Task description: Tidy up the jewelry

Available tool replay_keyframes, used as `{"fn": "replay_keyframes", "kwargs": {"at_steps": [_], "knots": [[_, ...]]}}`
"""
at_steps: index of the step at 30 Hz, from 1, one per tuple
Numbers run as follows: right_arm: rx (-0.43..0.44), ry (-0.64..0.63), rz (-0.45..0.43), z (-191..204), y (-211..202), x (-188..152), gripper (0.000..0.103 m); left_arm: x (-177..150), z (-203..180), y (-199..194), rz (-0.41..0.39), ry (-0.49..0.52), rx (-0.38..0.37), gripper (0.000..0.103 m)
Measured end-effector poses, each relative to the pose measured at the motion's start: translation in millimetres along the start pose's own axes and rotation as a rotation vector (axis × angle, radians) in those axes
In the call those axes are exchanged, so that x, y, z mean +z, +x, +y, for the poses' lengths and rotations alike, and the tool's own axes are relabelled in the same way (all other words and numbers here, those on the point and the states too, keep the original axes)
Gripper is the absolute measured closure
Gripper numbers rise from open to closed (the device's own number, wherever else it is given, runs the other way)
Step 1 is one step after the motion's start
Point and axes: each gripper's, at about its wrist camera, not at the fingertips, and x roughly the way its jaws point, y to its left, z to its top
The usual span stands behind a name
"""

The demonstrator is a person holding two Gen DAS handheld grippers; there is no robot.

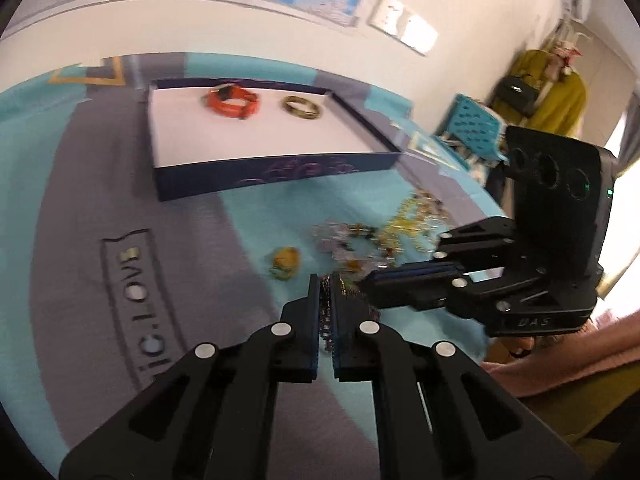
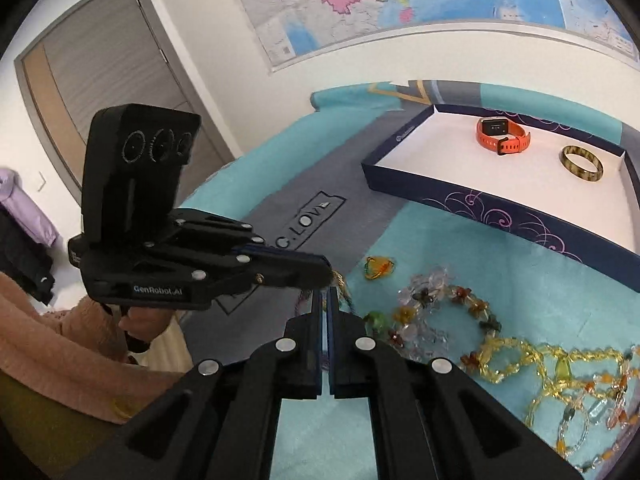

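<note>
A dark blue box (image 1: pixel 276 174) (image 2: pixel 472 206) with a white floor holds an orange watch (image 1: pixel 232 101) (image 2: pixel 502 134) and a gold-brown bangle (image 1: pixel 302 107) (image 2: pixel 582 163). A pile of beaded bracelets (image 1: pixel 384 236) (image 2: pixel 480 332) lies on the teal cloth in front of it, with a small amber ring (image 1: pixel 285 262) (image 2: pixel 379 267) to the left. My left gripper (image 1: pixel 327 284) (image 2: pixel 326 270) is shut on a thin beaded chain (image 1: pixel 326 316). My right gripper (image 2: pixel 325 296) (image 1: pixel 366 282) is shut, its tips meeting the left one's at the chain.
A teal and grey cloth (image 1: pixel 100 200) (image 2: pixel 420 240) with lettering covers the table. A map (image 2: pixel 400 0) hangs on the wall behind. A door (image 2: pixel 100 72) stands at the left, a teal basket (image 1: pixel 474 128) and hanging clothes (image 1: pixel 552 92) at the right.
</note>
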Motion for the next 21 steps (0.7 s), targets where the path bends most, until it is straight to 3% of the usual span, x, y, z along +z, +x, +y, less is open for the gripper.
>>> {"fn": "replay_keyframes", "kwargs": {"at_steps": [3,5,7,9,14,17,18,19,21], "knots": [[-0.037,0.024,-0.034,-11.3,-9.2,-0.5,0.092,-1.5,10.8,9.3,0.033,-0.02,0.077,0.098],[-0.112,0.04,-0.033,-22.2,-14.1,-1.0,0.089,-2.5,14.0,13.7,0.041,-0.023,0.081,0.095],[-0.208,0.054,-0.011,-34.3,-15.6,-1.6,0.081,-1.6,15.3,15.1,0.032,-0.03,0.079,0.079],[-0.287,0.05,0.009,-43.1,-16.3,-2.1,0.077,1.1,14.1,14.5,0.014,-0.02,0.101,0.075],[-0.34,-0.01,0.075,-45.9,0.3,-1.1,0.075,6.6,10.1,12.0,-0.005,0.0,0.105,0.073],[-0.375,-0.053,0.105,-45.5,12.4,-0.4,0.079,9.2,4.5,14.4,-0.005,0.022,0.113,0.073],[-0.374,-0.065,0.11,-44.6,12.7,-0.4,0.091,10.0,2.5,15.2,-0.004,0.029,0.11,0.073],[-0.372,-0.069,0.115,-44.3,11.9,-0.6,0.095,10.7,-0.4,15.9,-0.004,0.039,0.104,0.071],[-0.391,-0.064,0.112,-45.6,4.9,-1.4,0.095,11.6,-6.5,17.3,-0.006,0.063,0.1,0.071]]}}
